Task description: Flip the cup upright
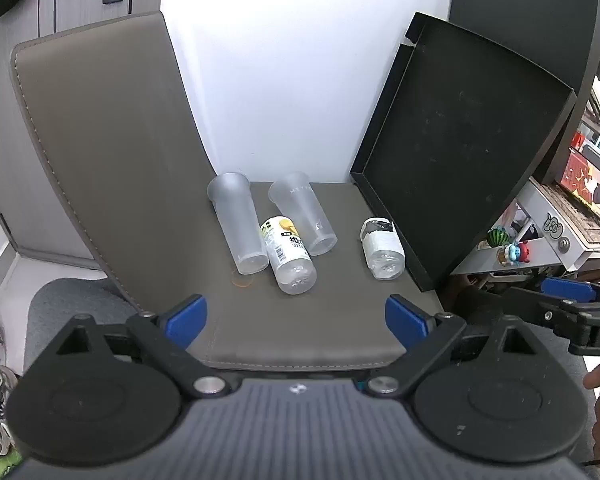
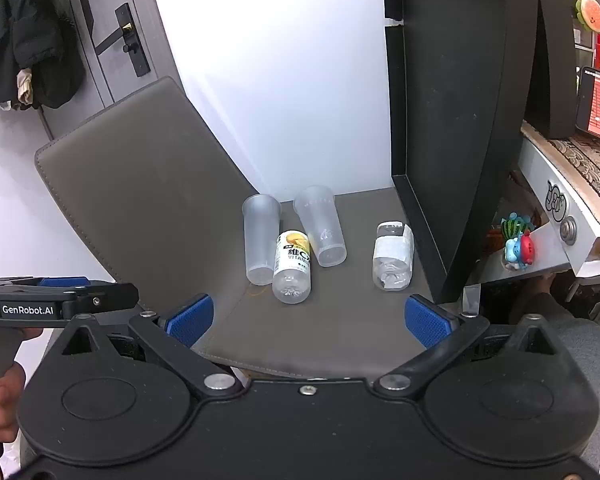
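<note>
Two frosted clear cups lie on their sides on the grey mat (image 1: 300,332), mouths toward the wall: a left cup (image 1: 238,224) (image 2: 261,240) and a right cup (image 1: 304,214) (image 2: 321,226). A yellow-labelled bottle (image 1: 287,256) (image 2: 293,266) lies between them, touching both. My left gripper (image 1: 296,316) is open and empty near the mat's front edge, well short of the cups. My right gripper (image 2: 308,316) is open and empty too, likewise short of the cups.
A white-labelled bottle (image 1: 382,248) (image 2: 393,256) lies at the right beside a black tray (image 1: 460,152) (image 2: 452,120) leaning upright. A grey pad (image 1: 100,140) leans against the wall at the left. A shelf with small toys (image 2: 518,246) stands at the right.
</note>
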Demonstrator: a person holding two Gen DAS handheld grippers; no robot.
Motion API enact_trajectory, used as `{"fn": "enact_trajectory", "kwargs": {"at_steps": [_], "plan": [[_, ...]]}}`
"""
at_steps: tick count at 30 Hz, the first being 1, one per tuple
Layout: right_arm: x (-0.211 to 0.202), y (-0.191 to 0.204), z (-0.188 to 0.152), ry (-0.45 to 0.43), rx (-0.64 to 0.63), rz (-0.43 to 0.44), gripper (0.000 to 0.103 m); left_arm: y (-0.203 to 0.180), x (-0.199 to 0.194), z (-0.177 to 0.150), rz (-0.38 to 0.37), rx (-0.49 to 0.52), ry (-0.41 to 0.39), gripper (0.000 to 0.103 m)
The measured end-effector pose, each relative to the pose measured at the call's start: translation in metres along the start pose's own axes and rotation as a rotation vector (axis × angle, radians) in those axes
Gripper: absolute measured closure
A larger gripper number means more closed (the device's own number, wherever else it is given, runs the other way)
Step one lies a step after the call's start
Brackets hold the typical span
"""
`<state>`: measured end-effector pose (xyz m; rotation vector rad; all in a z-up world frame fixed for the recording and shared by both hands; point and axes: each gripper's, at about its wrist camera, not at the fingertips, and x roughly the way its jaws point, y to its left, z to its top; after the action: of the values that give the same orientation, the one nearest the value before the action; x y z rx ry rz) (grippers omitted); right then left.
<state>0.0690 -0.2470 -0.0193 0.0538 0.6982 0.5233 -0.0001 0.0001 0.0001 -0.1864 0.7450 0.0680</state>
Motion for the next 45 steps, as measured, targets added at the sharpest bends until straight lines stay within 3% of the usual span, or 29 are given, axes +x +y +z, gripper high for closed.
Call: {"fn": "enact_trajectory", "kwargs": {"at_steps": [45], "plan": [[0.000,-0.001,-0.003,0.004,0.002,-0.001,0.000,-0.018,-0.006,-0.003,-0.021,0.015,-0.024,0.008]]}}
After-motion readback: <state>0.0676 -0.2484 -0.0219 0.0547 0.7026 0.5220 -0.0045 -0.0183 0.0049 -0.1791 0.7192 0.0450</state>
